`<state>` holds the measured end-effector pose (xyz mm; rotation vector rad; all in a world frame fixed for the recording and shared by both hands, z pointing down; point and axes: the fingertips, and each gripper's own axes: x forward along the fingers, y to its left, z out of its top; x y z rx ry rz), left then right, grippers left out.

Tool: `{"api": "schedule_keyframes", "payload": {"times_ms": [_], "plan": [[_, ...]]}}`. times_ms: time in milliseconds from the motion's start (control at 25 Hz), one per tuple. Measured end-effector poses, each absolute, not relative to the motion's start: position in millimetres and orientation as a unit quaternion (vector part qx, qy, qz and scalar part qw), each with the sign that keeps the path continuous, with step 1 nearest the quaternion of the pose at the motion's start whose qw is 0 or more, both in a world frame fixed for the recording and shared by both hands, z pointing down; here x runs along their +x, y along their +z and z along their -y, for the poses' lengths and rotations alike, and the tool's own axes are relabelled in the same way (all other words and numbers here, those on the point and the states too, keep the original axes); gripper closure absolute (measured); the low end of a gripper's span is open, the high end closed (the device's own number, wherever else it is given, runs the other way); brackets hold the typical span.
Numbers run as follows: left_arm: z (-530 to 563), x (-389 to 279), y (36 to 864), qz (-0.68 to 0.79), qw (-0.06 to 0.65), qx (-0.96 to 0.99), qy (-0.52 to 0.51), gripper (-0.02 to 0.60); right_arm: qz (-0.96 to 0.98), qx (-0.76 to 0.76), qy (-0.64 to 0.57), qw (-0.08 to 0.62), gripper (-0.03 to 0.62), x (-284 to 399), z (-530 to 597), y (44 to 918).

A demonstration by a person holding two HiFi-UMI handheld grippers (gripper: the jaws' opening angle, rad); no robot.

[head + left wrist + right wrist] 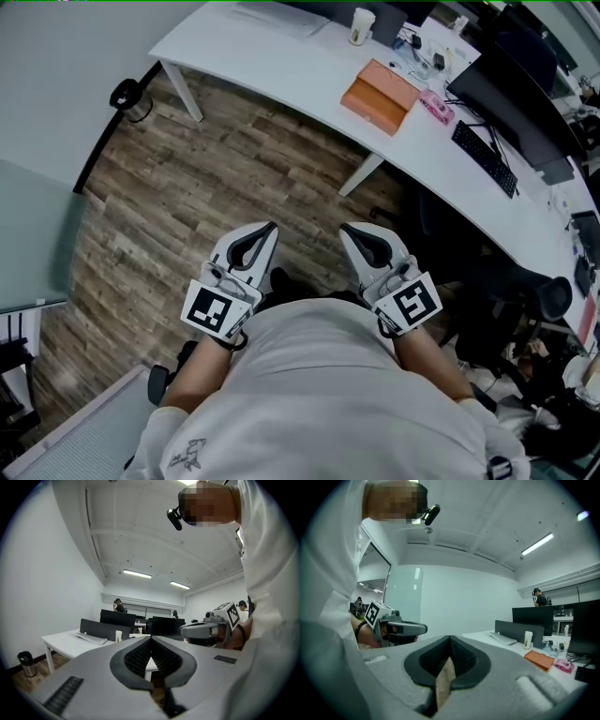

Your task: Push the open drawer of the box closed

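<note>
Above the wood floor (187, 187), left gripper (265, 231) and right gripper (349, 231) both closed, empty.

Person, as worn: pale grey shirt (319, 394); small dark emblem (187, 456) printed on the left sleeve; black band (234, 340) at each wrist; small black camera (174, 518) mounted at the head. Handheld left gripper (270, 226) and right gripper (344, 228): light grey moulded shells, black ribbed pads (138, 657), each carrying a white cube (214, 309) with black square markers
</note>
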<state>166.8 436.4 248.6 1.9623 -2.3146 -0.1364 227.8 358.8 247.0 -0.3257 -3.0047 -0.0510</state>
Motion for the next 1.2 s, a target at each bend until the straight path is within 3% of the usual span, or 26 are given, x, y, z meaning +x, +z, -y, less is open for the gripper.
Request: {"api": "schedule_keyframes", "payload": {"times_ms": [560,1200], "plan": [[-447.8,116.5,267.9,0.769,0.064,0.636,-0.031,0.583,0.995,-0.089,-0.001,0.053,0.592,174.3,-341.3,269.9],[-339.0,48.7,285.8,0.742,0.089,0.664,-0.015,0.583,0.995,-0.058,0.033,0.074,0.592,109.2,-233.4,292.0]]}}
